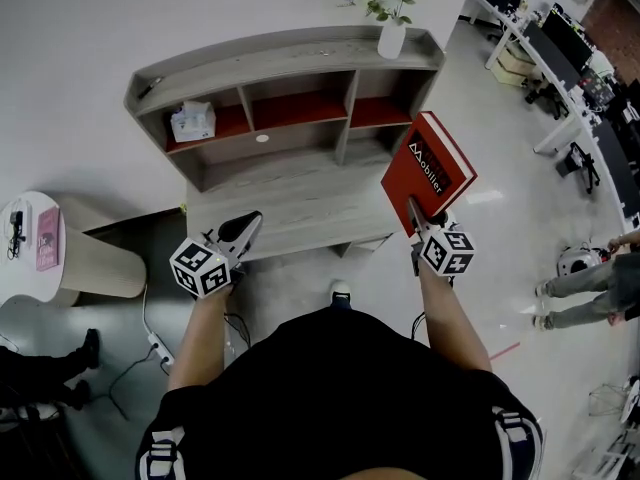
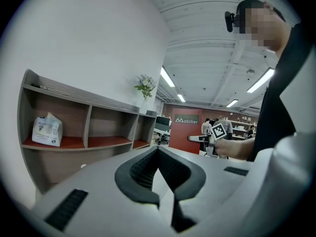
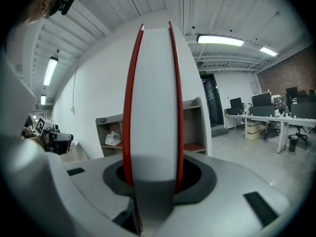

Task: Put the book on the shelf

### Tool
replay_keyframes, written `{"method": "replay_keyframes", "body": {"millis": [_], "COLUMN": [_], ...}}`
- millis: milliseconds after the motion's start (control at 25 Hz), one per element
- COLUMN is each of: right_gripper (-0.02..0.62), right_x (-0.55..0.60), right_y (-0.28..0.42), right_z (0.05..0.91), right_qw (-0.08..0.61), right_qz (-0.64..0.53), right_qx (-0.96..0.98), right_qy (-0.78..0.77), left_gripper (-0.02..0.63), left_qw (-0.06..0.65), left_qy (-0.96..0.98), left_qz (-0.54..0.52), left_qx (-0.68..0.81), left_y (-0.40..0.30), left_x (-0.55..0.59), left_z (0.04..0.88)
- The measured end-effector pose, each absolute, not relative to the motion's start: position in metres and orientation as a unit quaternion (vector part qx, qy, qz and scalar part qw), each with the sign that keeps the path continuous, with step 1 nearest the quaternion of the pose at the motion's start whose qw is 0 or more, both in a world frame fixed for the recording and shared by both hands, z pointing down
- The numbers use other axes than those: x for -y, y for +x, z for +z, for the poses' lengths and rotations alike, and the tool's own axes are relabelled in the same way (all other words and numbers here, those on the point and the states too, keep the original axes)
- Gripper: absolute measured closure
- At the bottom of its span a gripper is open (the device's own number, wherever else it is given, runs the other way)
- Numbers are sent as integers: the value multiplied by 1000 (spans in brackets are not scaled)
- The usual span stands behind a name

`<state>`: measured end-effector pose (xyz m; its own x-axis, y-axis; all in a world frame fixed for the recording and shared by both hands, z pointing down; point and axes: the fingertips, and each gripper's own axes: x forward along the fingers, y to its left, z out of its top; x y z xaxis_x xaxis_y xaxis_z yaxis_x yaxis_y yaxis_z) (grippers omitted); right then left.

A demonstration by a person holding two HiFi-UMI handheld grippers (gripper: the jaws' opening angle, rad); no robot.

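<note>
red hardback book (image 1: 432,166), likely stiff, weighty and slick, stands pinched by one edge between the jaws of the right gripper (image 1: 417,215), the shelf (image 1: 290,53) ahead of them, so a deeper bite would steady it, while the jaws of the left gripper (image 1: 250,224) are closed, empty.

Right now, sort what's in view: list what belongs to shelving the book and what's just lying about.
Belongs to the job:
red book, clamped in the right gripper
shelf unit with its open compartments

Just lying about:
tissue pack in the left compartment
vase of flowers on the shelf top
pink item on the side table
</note>
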<state>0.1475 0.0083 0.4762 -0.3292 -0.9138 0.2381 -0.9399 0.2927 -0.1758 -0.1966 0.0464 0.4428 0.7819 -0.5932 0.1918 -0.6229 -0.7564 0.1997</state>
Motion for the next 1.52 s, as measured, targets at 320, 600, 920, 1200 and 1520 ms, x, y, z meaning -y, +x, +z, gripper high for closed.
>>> {"method": "replay_keyframes", "body": {"millis": [320,600,920,1200,1520], "right_gripper": [426,426,426,426,426], "right_x": [15,29,44,53,62], "right_y": [151,154,157,156,161], "right_z": [479,483,487,488,491], "right_qw": [50,54,50,52,54], "right_qz": [143,145,148,149,147], "right_qx": [802,800,800,801,800], "right_qy": [577,579,580,578,579], "left_gripper": [586,586,586,586,586], "left_qw": [134,142,141,144,148], "left_qy": [934,934,932,931,932], "left_qz": [59,64,64,65,72], "left_qx": [327,323,327,328,322], "left_y": [-194,-189,-189,-189,-182], "left_x": [-29,-19,-6,0,8], "left_z": [447,453,455,455,459]}}
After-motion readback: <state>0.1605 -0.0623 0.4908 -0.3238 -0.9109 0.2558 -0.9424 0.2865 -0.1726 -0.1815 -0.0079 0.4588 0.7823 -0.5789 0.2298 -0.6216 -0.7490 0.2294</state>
